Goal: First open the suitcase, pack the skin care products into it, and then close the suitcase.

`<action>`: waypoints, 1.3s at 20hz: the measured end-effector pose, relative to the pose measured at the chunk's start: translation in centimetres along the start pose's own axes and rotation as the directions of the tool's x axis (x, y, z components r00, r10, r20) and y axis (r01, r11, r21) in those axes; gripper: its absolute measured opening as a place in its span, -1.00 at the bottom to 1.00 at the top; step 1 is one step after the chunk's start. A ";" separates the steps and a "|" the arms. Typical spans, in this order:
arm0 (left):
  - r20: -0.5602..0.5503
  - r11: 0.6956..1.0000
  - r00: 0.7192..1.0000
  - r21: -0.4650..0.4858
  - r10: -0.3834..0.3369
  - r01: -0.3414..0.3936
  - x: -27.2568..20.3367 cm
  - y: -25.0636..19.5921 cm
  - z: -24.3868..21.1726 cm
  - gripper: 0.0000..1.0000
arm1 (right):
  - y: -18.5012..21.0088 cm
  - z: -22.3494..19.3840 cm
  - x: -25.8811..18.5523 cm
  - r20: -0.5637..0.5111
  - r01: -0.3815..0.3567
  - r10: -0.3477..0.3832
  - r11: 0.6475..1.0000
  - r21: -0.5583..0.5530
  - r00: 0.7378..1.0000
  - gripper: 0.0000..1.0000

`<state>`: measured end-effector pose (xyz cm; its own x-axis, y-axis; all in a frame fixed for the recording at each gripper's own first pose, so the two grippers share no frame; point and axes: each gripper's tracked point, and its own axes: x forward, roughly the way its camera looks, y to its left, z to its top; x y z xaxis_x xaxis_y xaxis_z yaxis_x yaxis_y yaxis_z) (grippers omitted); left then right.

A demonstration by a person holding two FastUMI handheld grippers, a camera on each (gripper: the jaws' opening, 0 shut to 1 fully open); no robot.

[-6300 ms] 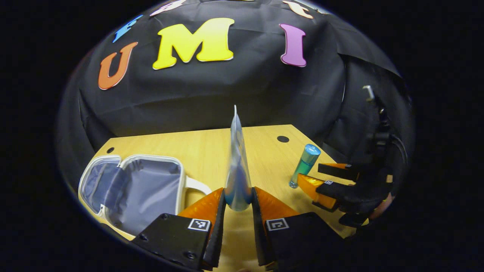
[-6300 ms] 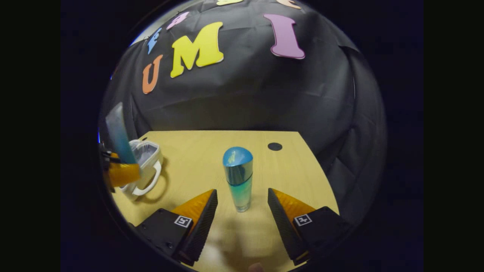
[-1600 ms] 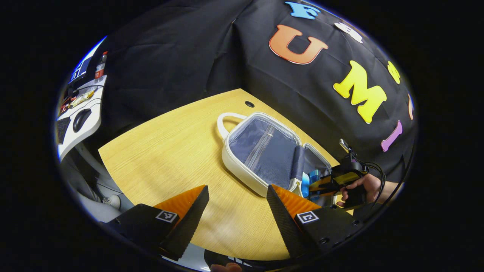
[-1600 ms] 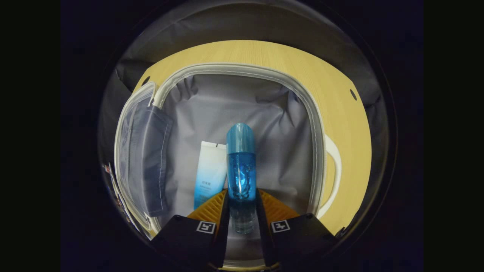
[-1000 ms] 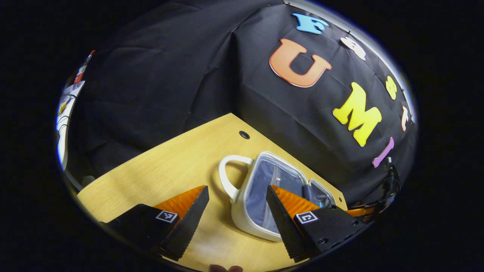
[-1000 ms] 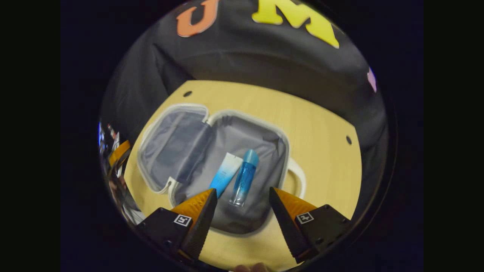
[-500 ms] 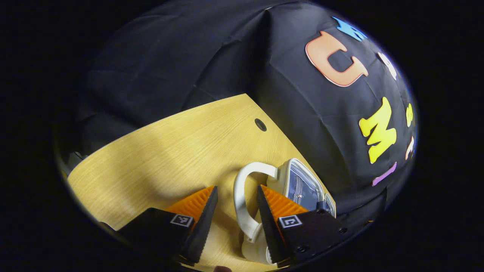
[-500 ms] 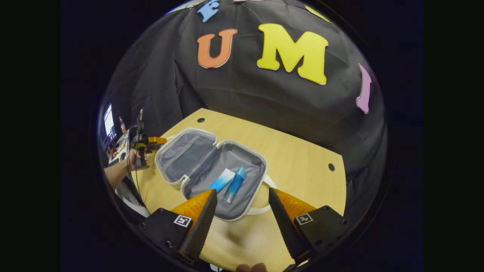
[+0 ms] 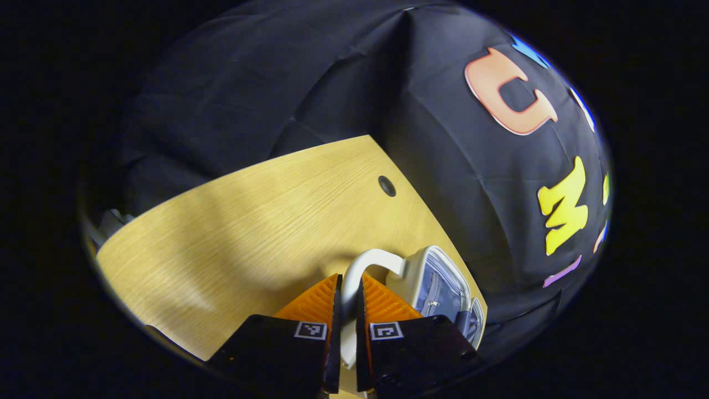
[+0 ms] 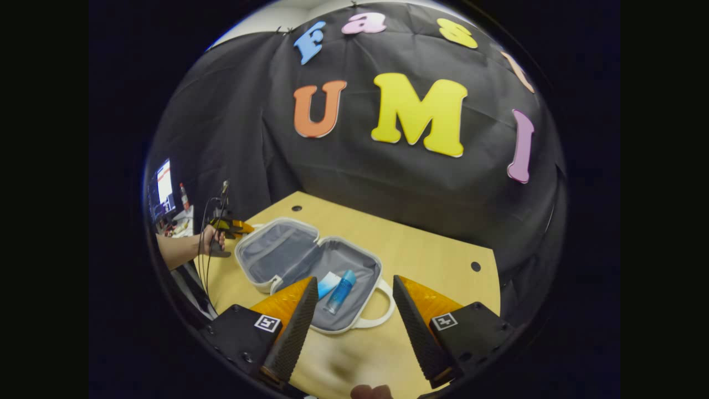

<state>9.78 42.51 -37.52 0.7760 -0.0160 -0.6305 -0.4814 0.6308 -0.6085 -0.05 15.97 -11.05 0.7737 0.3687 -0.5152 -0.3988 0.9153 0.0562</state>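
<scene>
The task is at its last step, closing the suitcase (image 10: 310, 266), which lies open on the bench (image 10: 432, 255) with both skin care products inside its nearer half: the blue bottle (image 10: 340, 291) and the white-and-blue tube (image 10: 328, 284) lie side by side, touching or nearly so, on the grey lining. In the left gripper view the left tongs (image 9: 347, 310) are pinched narrow on the white handle (image 9: 363, 266) of the lid half, both orange fingers pressing on the loop. In the right gripper view the right tongs (image 10: 350, 310) hover wide and empty, above and in front of the case, and the person's hand (image 10: 211, 239) holds the other gripper at the far left edge of the lid. The next move, by this reading, calls for lifting the lid by that handle and swinging it over on its hinge onto the packed half without dragging the case across the bench; the right tongs may need to steady the base. Compared with half a second ago, the left tongs have gone from wide, straddling the handle, to clamped on it. The right tongs have drawn further back and up, so the case looks smaller. Both products lie where they lay a second ago.
</scene>
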 end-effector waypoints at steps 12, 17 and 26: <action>0.174 0.865 0.961 0.490 -0.217 0.107 -11.6 -23.0 2.4 -0.82 | -6.5 2.7 -4.8 0.238 0.141 -0.153 0.988 0.066 0.959 0.56; 0.182 0.774 0.956 0.630 -0.230 0.066 -12.8 -31.0 -2.8 -0.83 | -9.4 2.1 -6.2 0.255 0.174 -0.191 0.981 0.090 0.948 0.60; -0.037 0.614 0.942 0.750 -0.333 0.246 -10.7 -41.5 -19.0 -0.84 | -18.1 0.2 -9.9 0.272 0.303 -0.323 0.946 0.112 0.906 0.59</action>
<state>13.67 1.80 -14.68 0.8763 -0.2538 -0.4095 0.2014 0.9651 -0.1673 -0.46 -4.20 -6.80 0.9641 0.0830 -0.2522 -0.0877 0.9961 -0.0075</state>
